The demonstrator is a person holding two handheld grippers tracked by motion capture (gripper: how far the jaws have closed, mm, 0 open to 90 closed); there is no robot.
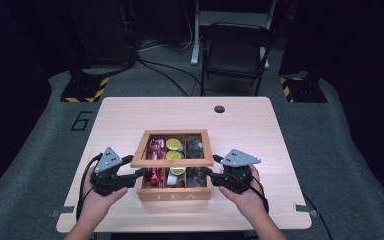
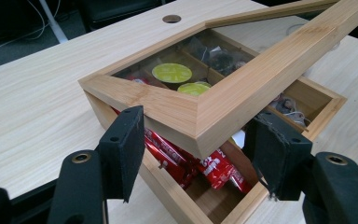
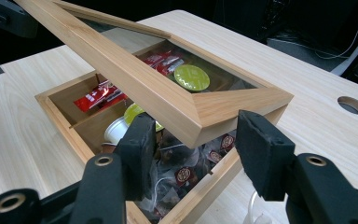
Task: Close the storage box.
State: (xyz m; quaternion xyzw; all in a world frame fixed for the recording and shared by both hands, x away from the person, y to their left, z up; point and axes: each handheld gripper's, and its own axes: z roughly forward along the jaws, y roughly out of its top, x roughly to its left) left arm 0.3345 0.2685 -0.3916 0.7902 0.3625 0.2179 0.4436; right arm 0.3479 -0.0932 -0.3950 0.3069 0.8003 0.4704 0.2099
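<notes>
A wooden tea box point(image 1: 175, 194) marked TEA stands on the table near its front edge. Its glass-paned lid point(image 1: 172, 162) is tilted up at the front, hinged at the back. My left gripper point(image 1: 134, 167) has its pads against the two sides of the lid's front left corner point(image 2: 198, 126). My right gripper point(image 1: 211, 166) grips the front right corner point(image 3: 200, 112) the same way. Under the lid lie red packets point(image 2: 214, 168), green-topped capsules point(image 2: 171, 73) and bagged teas point(image 3: 182, 175) in separate compartments.
The light wooden table point(image 1: 130, 120) has a round cable hole point(image 1: 219, 109) at the back. A dark chair point(image 1: 235, 50) and stand bases sit on the floor beyond it. Bare tabletop lies on both sides of the box.
</notes>
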